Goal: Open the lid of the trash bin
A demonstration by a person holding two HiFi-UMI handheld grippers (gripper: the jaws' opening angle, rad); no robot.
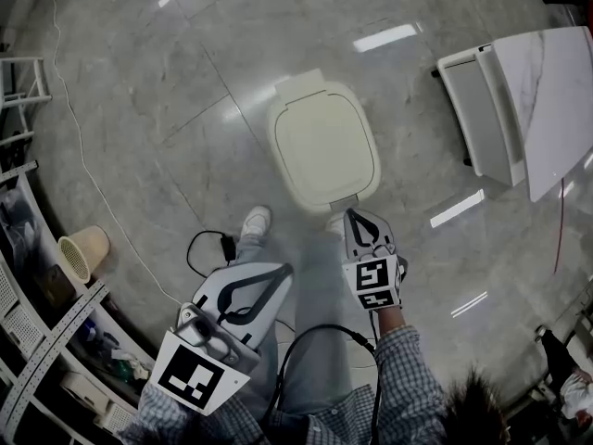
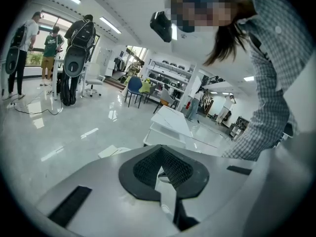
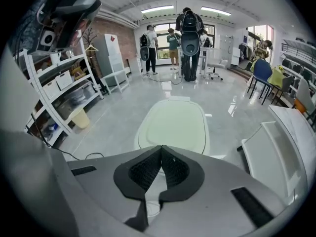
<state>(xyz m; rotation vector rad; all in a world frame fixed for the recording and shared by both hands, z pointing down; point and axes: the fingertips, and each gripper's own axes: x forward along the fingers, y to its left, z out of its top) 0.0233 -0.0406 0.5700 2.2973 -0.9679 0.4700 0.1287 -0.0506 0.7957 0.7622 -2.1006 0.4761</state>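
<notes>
Lid shut, the cream rounded-square plastic trash bin (image 1: 324, 142) stands on the glossy grey tiled floor (image 1: 167, 91), straight ahead of the person and just beyond a white shoe (image 1: 256, 221). A small grey pedal tab (image 1: 344, 202) sticks out from the bin's near edge.

The right hand-held gripper (image 1: 357, 221) points at the bin with its tips just short of that tab; whether it touches the tab cannot be told. Its own view shows the black ribbed pads meeting at the tip with nothing between them, and the pale lid fills the floor just past them.

The left hand-held gripper (image 1: 278, 276) is held lower and nearer the body, well apart from the bin and angled up and to the right. In its own view the jaws are also closed tip to tip on nothing, and it looks out across the room rather than at the bin. Blue-and-white checked sleeves (image 1: 408, 378) cover both arms.

Off to the right stands a white marble-topped worktop (image 1: 551, 91). At the left, a beige woven waste basket (image 1: 83, 250) sits beside white metal shelving (image 1: 42, 341), a thin white cable (image 1: 79, 146) trails over the floor, and a black cable loop with a plug (image 1: 215, 245) lies near the shoe.
</notes>
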